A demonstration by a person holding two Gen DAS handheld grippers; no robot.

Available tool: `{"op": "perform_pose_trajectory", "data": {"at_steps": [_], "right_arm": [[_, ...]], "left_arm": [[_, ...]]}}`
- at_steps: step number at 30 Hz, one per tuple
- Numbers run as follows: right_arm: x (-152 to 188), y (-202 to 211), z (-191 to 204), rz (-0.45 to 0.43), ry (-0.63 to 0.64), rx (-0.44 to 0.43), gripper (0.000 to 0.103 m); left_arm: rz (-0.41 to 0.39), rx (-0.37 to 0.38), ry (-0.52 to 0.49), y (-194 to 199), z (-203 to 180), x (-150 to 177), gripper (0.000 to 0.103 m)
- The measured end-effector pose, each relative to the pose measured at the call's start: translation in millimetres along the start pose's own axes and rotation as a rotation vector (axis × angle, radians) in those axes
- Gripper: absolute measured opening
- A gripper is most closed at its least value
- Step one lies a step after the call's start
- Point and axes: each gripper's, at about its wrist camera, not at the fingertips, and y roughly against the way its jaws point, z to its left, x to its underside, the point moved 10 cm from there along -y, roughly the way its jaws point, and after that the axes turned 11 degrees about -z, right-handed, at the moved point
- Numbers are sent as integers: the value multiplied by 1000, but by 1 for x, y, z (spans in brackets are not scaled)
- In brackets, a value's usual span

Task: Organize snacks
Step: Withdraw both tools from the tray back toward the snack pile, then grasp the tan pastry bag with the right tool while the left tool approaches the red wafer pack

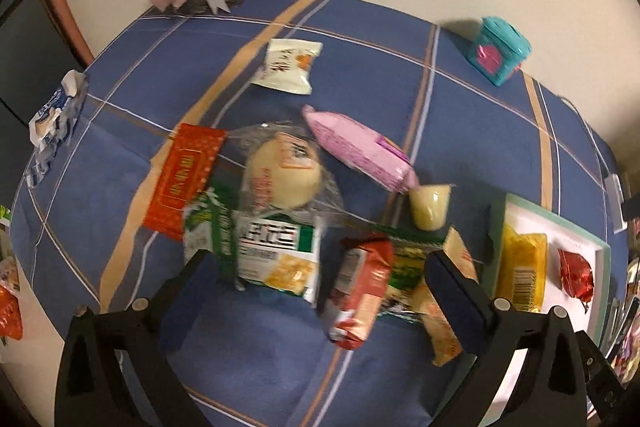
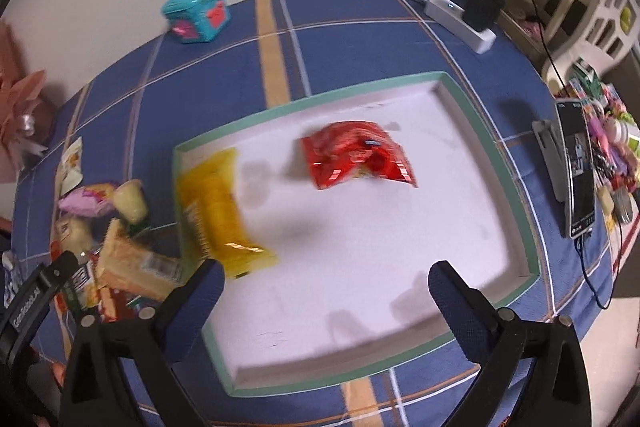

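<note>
- Left wrist view: the left tool (image 1: 320, 269) is seen with its jaws spread wide and nothing gripped between them, above a heap of snack packets on the blue checked tabletop (image 1: 384, 75).
- Within the heap, a green-and-white cracker packet (image 1: 276, 259), a red-and-white packet (image 1: 360, 291), a round bun in clear wrap (image 1: 282, 173), a red flat packet (image 1: 186, 179), a pink packet (image 1: 360, 151) and a small jelly cup (image 1: 430, 207) are lying touching or overlapping.
- A white packet (image 1: 290, 67) is lying apart, farther up the cloth.
- At the right edge, a shallow white tray with a green rim (image 1: 600, 251) is seen; a yellow packet (image 1: 522, 271) and a red packet (image 1: 574, 273) are lying inside it.
- A teal box (image 1: 500, 49) is standing near the far edge of the tabletop; what it contains cannot be told.
- Right wrist view: the right tool (image 2: 326, 281) is held wide apart and empty over the tray (image 2: 468, 107).
- In the tray, the yellow packet (image 2: 218, 211) is lying against the left wall, and the red packet (image 2: 356, 155) is near the middle, well apart from it.
- The remaining snacks (image 2: 120, 235) are heaped on the cloth just left of the tray.
</note>
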Motion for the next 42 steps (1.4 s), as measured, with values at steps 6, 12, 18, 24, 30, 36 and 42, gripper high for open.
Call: {"op": "perform_pose_trajectory", "data": {"at_steps": [6,12,18,24,30,36,42], "right_arm": [[2,9,39,-24,83,-56,103],[4,20,87,-70,168,-149,103],[17,11,124,-64,235,-221,103],[35,-19,134,-8,281,-215,103],[41,-26,147,-46,356,-232,101],[43,-31,160,-109,453,-205,96],[45,-41,165,-115,469,-212,82]], "left_arm": [[-9,-14,38,2,30,-6,103],[-43,-58,68,8,62,-14,103],[-32,-60,96,8,82,-12,103],[30,-34,90,-5,76,0,103],[93,-35,50,-22,64,14,103],[132,-36,47,-31,59,22,103],[131,-40,57,-32,61,21,103]]}}
